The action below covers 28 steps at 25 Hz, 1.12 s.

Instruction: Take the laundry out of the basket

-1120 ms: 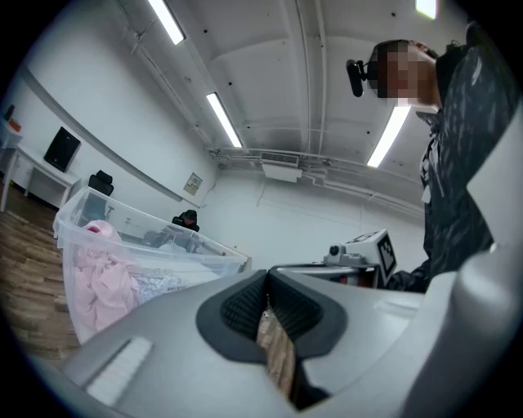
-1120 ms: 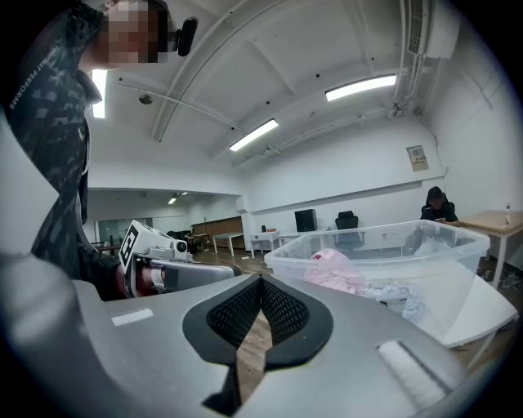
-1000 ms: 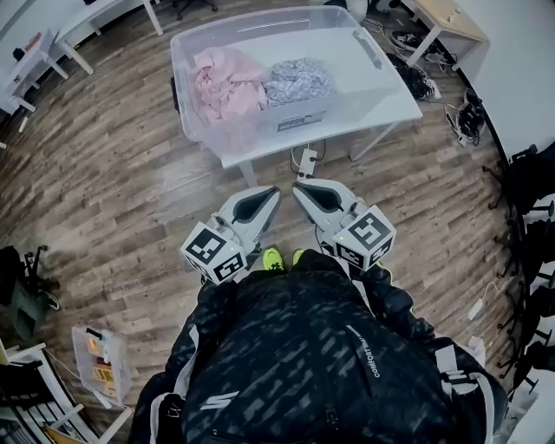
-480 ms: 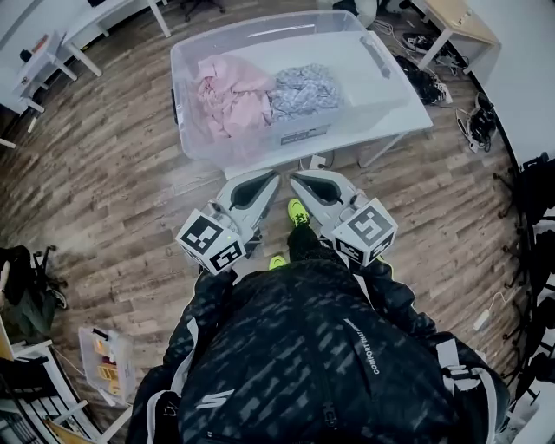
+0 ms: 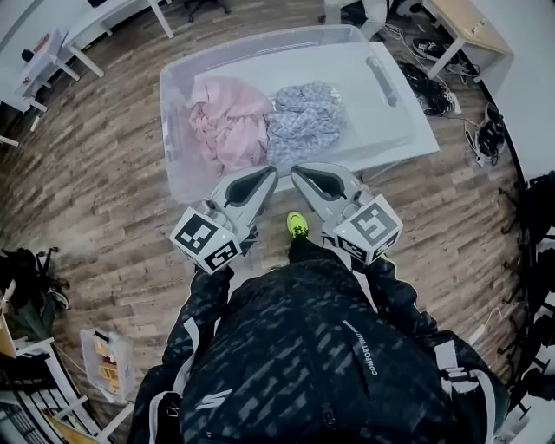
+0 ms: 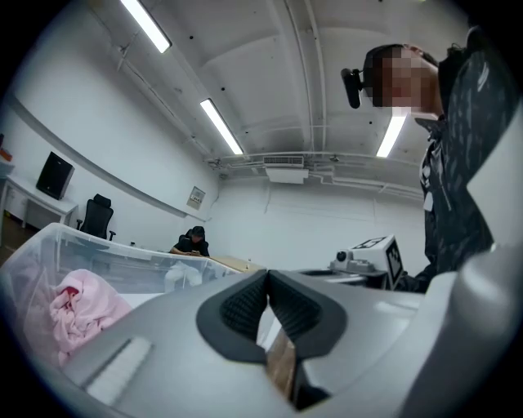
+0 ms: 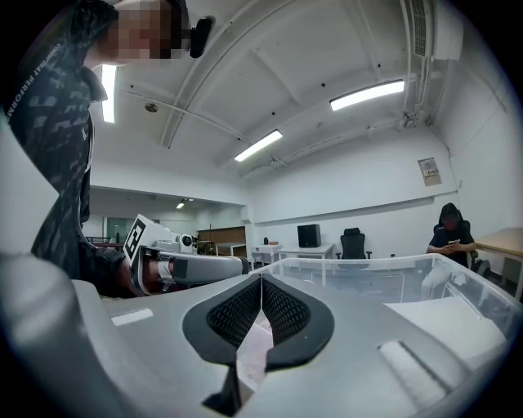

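Note:
A clear plastic basket [image 5: 178, 65] stands on a white table [image 5: 408, 113]. Inside it a crumpled pink garment [image 5: 227, 121] lies on the left and a grey-white patterned garment [image 5: 303, 121] to its right. My left gripper [image 5: 270, 172] and right gripper [image 5: 295, 171] hover side by side just short of the basket's near wall, both shut and empty. In the left gripper view the pink garment [image 6: 78, 306] shows through the basket wall [image 6: 33, 253], left of the left gripper [image 6: 267, 273]. The right gripper [image 7: 260, 279] looks over the basket rim [image 7: 359, 263].
Wooden floor surrounds the table. White desks [image 5: 52, 43] stand at the far left, a wooden table [image 5: 455, 17] at the far right, cables and shoes [image 5: 429, 78] beside it. A small storage box [image 5: 104, 360] lies on the floor at lower left. A seated person [image 7: 449, 233] is in the background.
I have stepped toward the table, so the basket and both shut grippers are closer together; the gripper tips now reach the basket's near edge.

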Available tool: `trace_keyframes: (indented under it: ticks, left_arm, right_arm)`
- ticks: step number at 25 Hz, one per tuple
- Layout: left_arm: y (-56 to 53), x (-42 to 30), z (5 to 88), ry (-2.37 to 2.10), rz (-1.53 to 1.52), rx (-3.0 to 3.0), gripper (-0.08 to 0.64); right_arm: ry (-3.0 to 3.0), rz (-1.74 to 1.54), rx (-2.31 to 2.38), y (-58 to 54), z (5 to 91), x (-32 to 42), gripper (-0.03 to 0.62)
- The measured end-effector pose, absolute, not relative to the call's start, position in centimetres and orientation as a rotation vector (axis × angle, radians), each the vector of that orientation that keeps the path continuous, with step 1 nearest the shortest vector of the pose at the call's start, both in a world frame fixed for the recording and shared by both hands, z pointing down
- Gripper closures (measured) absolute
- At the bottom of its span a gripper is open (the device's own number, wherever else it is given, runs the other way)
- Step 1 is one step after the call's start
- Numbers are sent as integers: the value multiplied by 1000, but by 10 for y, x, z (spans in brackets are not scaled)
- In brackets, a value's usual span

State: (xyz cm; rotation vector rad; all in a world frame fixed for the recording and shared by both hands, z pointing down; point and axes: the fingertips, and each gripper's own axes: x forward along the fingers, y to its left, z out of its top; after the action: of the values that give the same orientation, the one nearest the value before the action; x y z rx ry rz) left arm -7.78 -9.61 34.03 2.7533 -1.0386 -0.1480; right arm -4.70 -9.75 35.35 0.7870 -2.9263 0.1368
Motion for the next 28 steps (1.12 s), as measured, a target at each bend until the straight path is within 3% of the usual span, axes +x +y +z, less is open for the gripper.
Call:
trace_keyframes:
  ticks: [21, 28]
  left_arm:
    - [-247, -57, 343, -1188, -80, 2723, 551]
    - [-274, -63, 364, -1203, -66, 2688, 551]
  right_arm:
    - [-2940, 74, 570, -247, 345, -32, 591]
    - [-2843, 42, 473, -282, 372, -41, 524]
